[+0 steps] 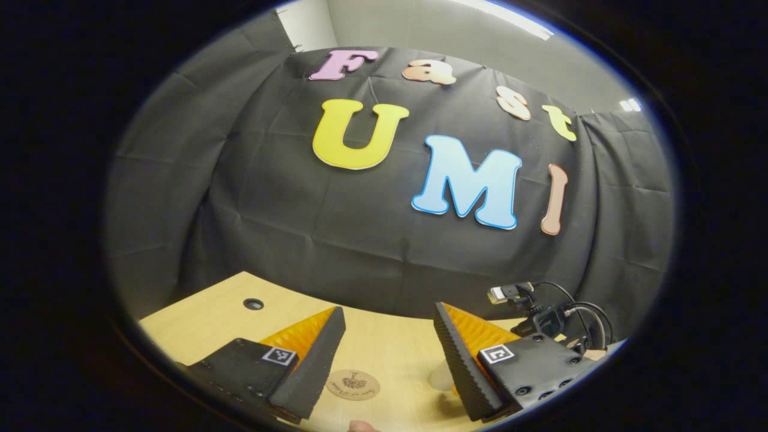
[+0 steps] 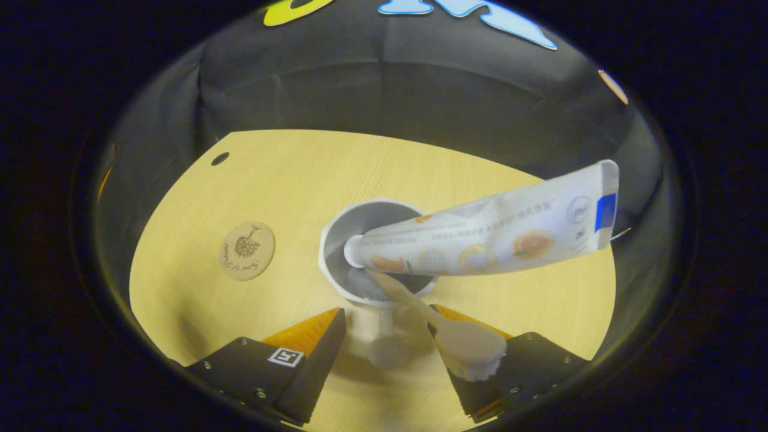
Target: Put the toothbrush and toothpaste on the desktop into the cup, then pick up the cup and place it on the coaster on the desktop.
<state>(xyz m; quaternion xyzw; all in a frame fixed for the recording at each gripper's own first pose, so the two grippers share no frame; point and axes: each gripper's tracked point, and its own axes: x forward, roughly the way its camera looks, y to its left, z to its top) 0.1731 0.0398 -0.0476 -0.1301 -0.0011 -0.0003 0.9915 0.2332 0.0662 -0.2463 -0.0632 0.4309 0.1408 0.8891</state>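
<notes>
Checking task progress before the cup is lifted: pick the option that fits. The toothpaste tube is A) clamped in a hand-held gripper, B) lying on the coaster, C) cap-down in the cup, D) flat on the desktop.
C: the toothpaste tube leans cap-down in the cup, beside the toothbrush; the coaster is bare.

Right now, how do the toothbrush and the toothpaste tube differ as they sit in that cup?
The toothbrush is slim and plain pale, the toothpaste broad, flat and printed. The toothbrush leans toward the right gripper's fingers, bristle head up; the toothpaste leans right, cap down. Both stand in the cup and poke out over its rim.
</notes>
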